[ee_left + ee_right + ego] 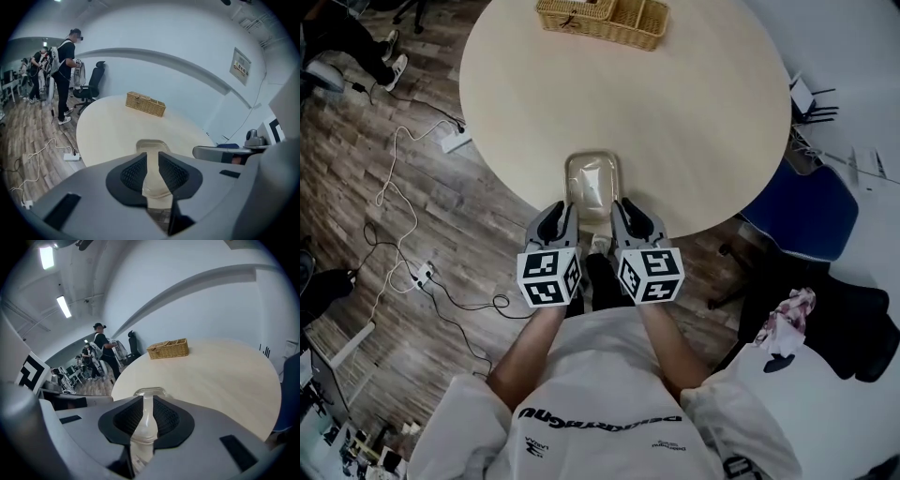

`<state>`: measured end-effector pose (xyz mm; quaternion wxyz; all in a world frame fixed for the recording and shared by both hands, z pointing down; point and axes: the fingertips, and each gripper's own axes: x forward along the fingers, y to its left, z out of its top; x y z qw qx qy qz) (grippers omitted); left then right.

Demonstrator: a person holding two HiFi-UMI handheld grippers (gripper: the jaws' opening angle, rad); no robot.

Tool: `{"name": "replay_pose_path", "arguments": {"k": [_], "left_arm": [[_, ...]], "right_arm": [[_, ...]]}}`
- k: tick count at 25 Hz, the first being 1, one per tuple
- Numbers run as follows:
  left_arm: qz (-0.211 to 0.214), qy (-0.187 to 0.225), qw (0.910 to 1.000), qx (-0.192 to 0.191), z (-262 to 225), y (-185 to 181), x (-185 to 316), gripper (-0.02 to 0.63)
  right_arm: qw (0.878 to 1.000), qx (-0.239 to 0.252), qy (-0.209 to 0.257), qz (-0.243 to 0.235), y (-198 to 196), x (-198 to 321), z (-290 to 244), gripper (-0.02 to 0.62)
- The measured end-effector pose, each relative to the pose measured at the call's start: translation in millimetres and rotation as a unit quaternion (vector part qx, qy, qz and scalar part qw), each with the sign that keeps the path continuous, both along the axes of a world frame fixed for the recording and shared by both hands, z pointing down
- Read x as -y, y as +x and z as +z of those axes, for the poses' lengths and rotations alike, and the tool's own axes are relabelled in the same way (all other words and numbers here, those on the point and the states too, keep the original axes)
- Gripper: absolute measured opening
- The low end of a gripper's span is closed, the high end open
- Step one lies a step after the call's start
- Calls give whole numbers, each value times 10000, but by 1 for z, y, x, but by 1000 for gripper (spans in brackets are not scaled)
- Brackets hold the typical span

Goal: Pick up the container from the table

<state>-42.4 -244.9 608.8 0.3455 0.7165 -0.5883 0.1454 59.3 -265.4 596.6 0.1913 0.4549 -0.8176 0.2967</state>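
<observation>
A clear plastic container (592, 183) lies at the near edge of the round beige table (703, 112), right in front of me. My left gripper (563, 210) holds its near left corner and my right gripper (622, 206) its near right corner. In the left gripper view the container (152, 146) runs between the black pads of the left gripper (153, 165), its near end over the floor. The right gripper view shows the right gripper (147, 409) closed tight on the thin rim of the container (149, 392).
A wicker basket (602, 19) stands at the table's far edge. A blue chair (806, 211) is tucked in at the right. Cables and a power strip (455, 141) lie on the wooden floor at the left. People (65, 70) and a black office chair (93, 84) stand beyond the table.
</observation>
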Motion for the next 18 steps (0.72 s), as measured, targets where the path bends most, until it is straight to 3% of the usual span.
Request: {"name": "replay_pose_path", "arguments": {"k": [18], "left_arm": [[-114,-434,9990,17,60,-13,14,84]], "right_arm": [[9978,-443,-474,166,0,23,60,104]]}}
